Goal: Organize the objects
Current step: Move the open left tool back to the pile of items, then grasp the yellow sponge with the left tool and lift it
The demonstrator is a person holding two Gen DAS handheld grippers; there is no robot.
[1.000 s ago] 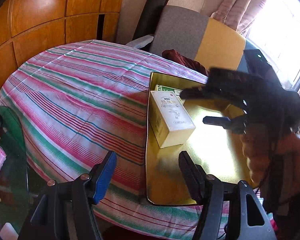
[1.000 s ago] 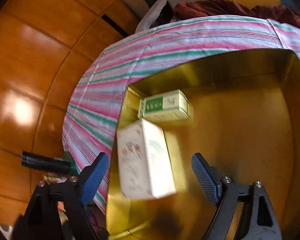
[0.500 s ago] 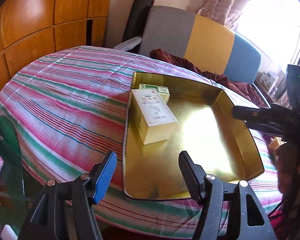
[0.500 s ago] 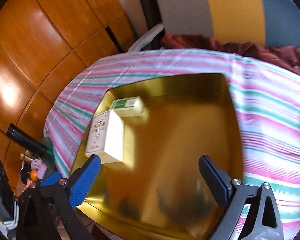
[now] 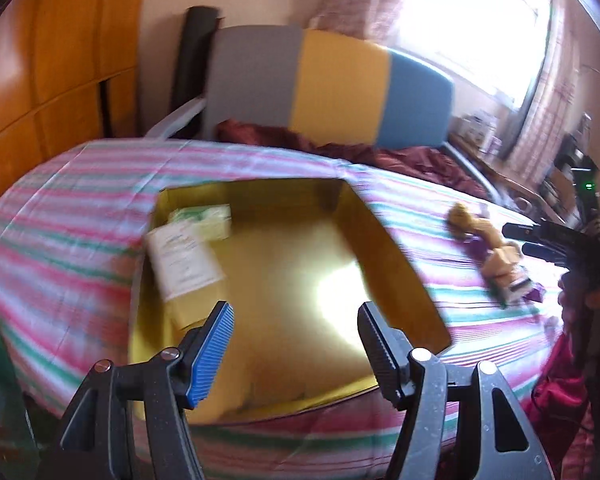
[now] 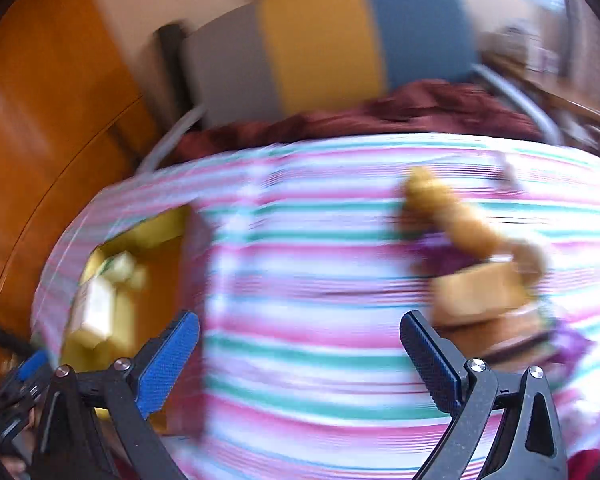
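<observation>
Right gripper (image 6: 300, 356), jaws opening and empty, faces the plush toy (image 6: 452, 216) at right, likely for the gold tray (image 5: 396, 264); left gripper (image 5: 294, 340) jaws apart, empty

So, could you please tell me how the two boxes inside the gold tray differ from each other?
The white box is larger and sits nearer the camera; the green-and-white box is smaller and lies behind it, by the far wall of the gold tray. The white box has a pale printed face; the other shows green. Both rest against the tray's left side, close together.
</observation>
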